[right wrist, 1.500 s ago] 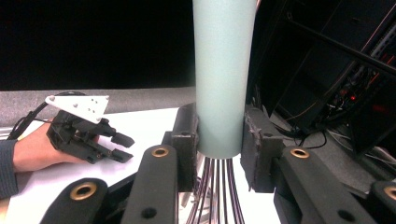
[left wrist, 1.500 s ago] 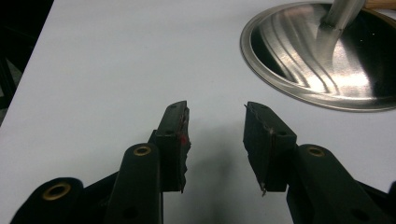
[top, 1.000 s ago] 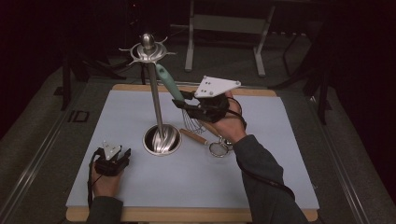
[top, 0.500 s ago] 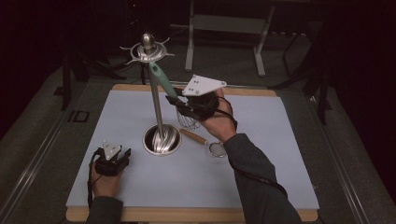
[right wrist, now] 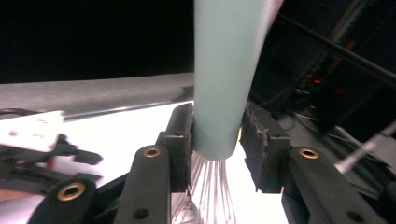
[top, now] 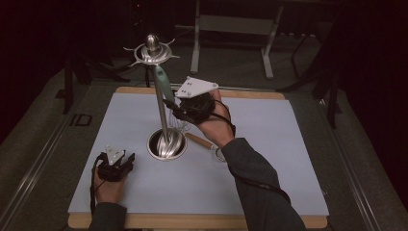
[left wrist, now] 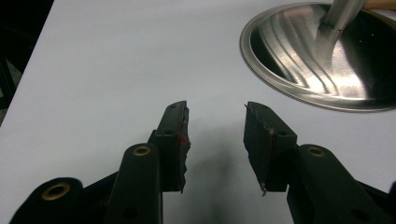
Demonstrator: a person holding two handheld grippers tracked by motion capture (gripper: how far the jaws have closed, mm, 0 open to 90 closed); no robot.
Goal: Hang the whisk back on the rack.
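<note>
A steel utensil stand point(top: 163, 115) with a hooked top ring point(top: 153, 48) rises from a round base point(top: 167, 144) on the pale blue mat. A whisk with a teal handle point(top: 161, 84) hangs from the ring beside the pole. My right gripper point(top: 175, 109) sits at the handle's lower end. Its jaws have just been opening, and the handle point(right wrist: 224, 84) stands between them with a gap at one pad, the wires point(right wrist: 210, 191) below. My left gripper point(top: 126, 161) rests open on the mat near the base point(left wrist: 322, 60), nothing between its fingers point(left wrist: 173, 135).
A wooden-handled utensil point(top: 202, 142) lies on the mat point(top: 269, 144) just right of the base, under my right wrist. The mat sits on a wooden board point(top: 192, 221). Dark frames and stands are behind the table.
My right gripper carried the whisk left toward the stand, and the handle now hangs steeper beside the pole. Its jaws have parted. The left gripper has stayed put.
</note>
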